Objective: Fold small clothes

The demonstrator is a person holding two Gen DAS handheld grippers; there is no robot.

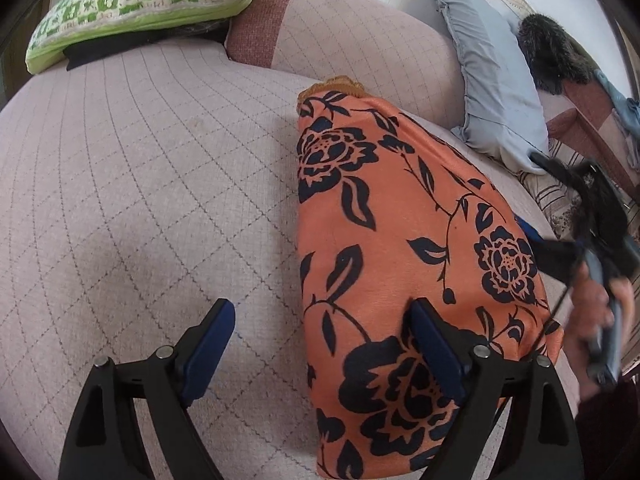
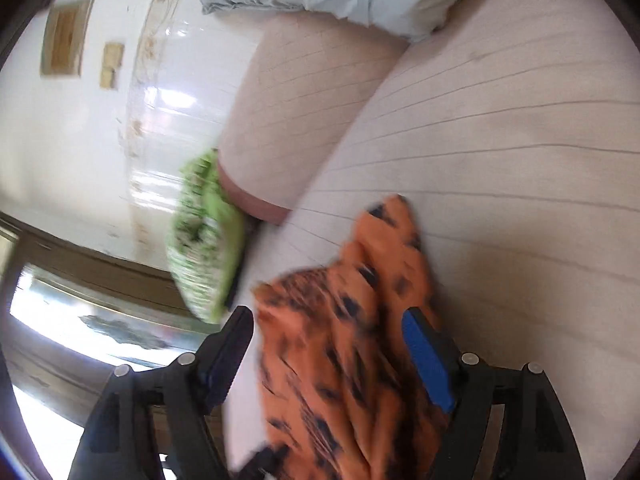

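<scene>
Left gripper: jaws spread wide, pinching nothing; right finger over the near left edge of the orange floral garment, left finger above bare sofa cushion. Right gripper: jaws wide apart, garment cloth bunched loosely between them, pads not pressing on it; view blurred. Garment folded into a long narrow panel, black flower print, lying on the seat cushion. Grey pillow far right, green patterned pillow far left.

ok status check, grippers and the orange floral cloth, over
Left gripper open, low at the orange floral cloth. Right gripper open, cloth between its jaws, not pinched. Cloth folded on the sofa. Nothing in the way.
</scene>
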